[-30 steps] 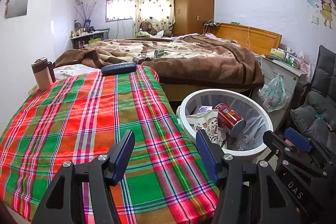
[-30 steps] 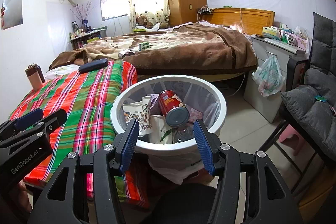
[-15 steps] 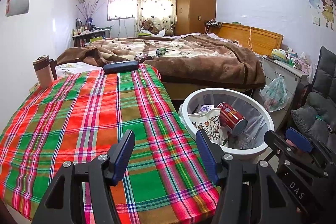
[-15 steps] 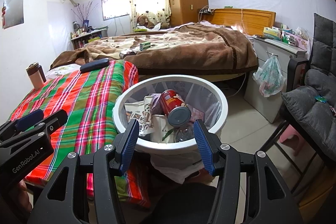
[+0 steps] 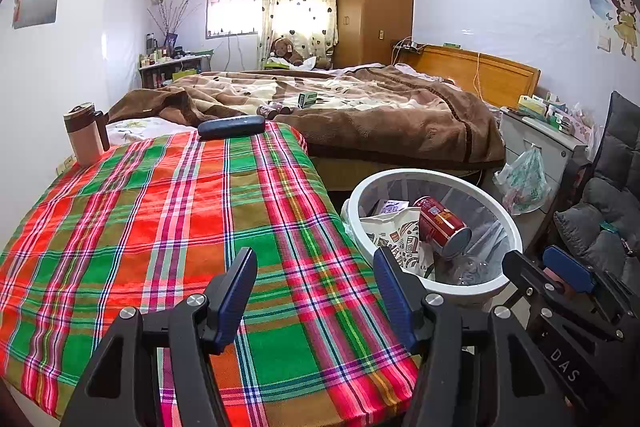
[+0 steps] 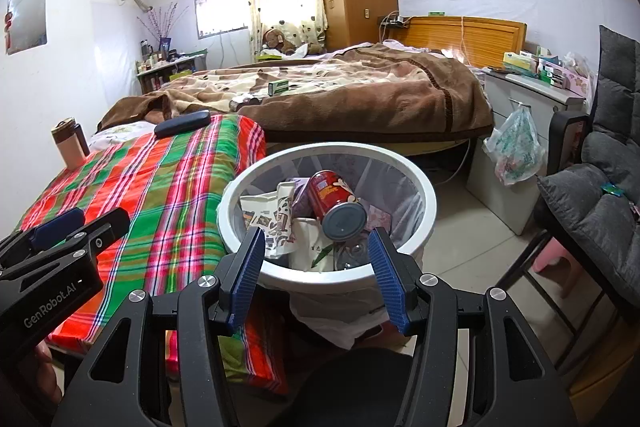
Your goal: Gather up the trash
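Observation:
A white trash bin (image 5: 420,173) (image 6: 430,195) stands on the floor beside the plaid-covered bed. Inside it lie a red can (image 5: 440,227) (image 6: 332,195), a printed white bag (image 5: 394,231) (image 6: 268,211) and some clear plastic. My left gripper (image 5: 314,267) hangs open over the near corner of the plaid cloth (image 5: 160,227), with nothing between its fingers. My right gripper (image 6: 316,247) is open too, just above the bin's near rim, and holds nothing. On the brown blanket farther back lie a small green box (image 5: 308,99) (image 6: 279,87) and a small dark can (image 5: 272,111) (image 6: 244,103).
A dark case (image 5: 231,126) and a thermos mug (image 5: 84,135) rest at the far end of the plaid cloth. A plastic bag (image 6: 514,151) hangs from a grey cabinet right of the bin. A grey cushioned chair (image 6: 600,187) fills the right side.

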